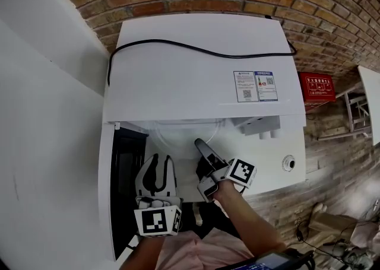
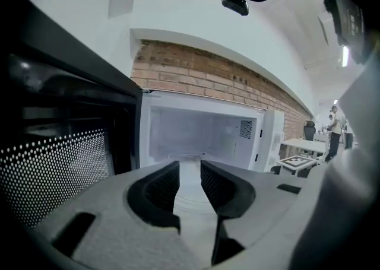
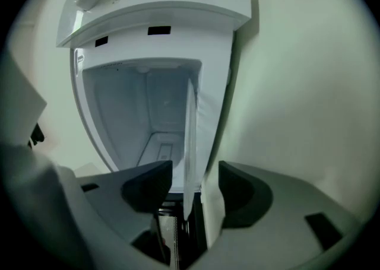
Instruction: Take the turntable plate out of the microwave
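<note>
Right gripper (image 3: 195, 168) jaws wide apart, turntable plate (image 3: 190, 144) rim between them, unclamped (plate sits in the microwave (image 1: 202, 67), 12 o'clock from us). Left gripper (image 2: 190, 168) part-open, empty. We risk the glass slipping or clipping the door (image 1: 127, 183) at 9 o'clock if our bite's shallow.

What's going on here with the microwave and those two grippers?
A person holding two grippers is working at the open microwave. The right gripper reaches into the cavity with the rim of the glass turntable plate between its open jaws, not clamped. The left gripper hovers at the opening, jaws slightly apart and empty. The plate is not yet out.
</note>
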Action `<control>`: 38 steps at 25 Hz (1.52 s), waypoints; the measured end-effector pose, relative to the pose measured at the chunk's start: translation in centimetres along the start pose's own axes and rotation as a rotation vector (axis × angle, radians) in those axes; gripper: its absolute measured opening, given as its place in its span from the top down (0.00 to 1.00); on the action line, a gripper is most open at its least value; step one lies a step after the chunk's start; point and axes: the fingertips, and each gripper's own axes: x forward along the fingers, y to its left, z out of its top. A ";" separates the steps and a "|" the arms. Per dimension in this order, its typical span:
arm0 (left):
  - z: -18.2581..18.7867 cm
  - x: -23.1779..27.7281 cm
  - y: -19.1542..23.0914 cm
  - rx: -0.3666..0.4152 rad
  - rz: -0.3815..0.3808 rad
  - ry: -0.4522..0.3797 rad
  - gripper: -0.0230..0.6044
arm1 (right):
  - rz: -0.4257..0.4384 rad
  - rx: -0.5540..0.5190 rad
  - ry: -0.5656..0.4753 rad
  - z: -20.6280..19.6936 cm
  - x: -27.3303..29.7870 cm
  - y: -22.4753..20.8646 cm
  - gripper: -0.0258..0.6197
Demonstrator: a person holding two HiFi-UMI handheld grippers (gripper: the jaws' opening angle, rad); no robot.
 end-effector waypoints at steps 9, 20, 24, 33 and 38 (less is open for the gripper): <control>-0.2 0.5 0.3 -0.009 -0.004 0.010 0.79 | 0.086 -0.044 -0.039 2.1 2.2 1.0 0.55; -0.5 0.9 0.6 -0.012 0.002 0.019 0.79 | 0.109 -0.028 -0.016 2.5 3.6 1.4 0.55; -0.5 0.8 0.3 -0.012 -0.001 0.021 0.78 | 0.047 -0.031 -0.007 2.3 3.4 0.5 0.69; -1.2 0.6 1.0 -0.025 0.020 0.033 0.78 | 0.173 -0.029 0.014 2.0 3.5 2.1 0.91; -1.9 0.1 1.0 -0.049 0.020 0.041 0.77 | 0.199 -0.020 0.041 1.6 2.5 2.3 0.91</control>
